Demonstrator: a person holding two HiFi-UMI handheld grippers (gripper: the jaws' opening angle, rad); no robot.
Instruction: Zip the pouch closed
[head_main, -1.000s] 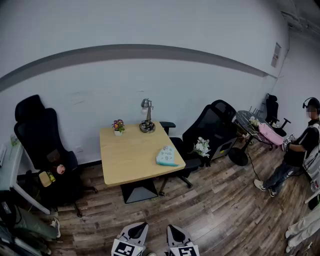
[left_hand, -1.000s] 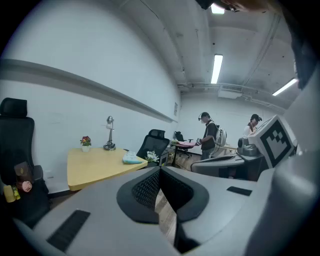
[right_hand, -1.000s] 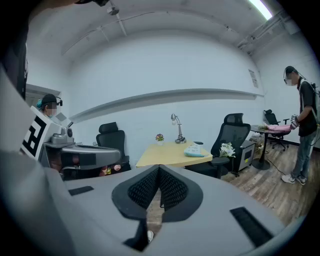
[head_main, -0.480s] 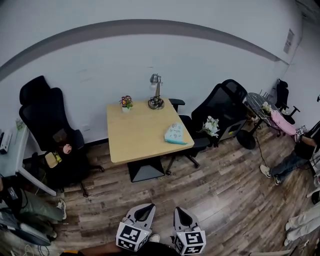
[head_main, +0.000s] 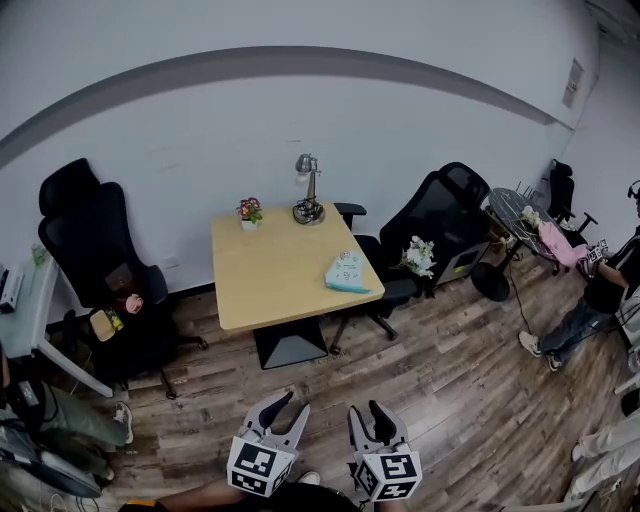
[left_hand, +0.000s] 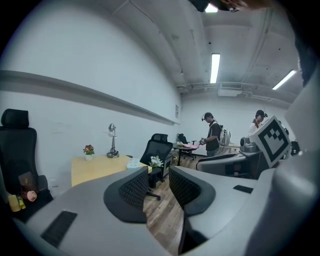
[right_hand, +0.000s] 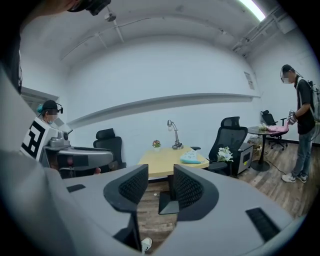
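progress: nothing done yet | pouch (head_main: 342, 272): lies at right edge of the surface (head_main: 270, 295), far from both grippers, zipper too small to read | left gripper (head_main: 283, 410): jaws opening, nothing between | right gripper (head_main: 367, 418): jaws opening, nothing between | left: approach, hold pouch, pull zipper

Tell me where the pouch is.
In the head view, the pouch lies near the wooden table's right edge, across from the white flowers just off that side.

L gripper (head_main: 287, 404), R gripper (head_main: 367, 409): side by side, both opening, empty.
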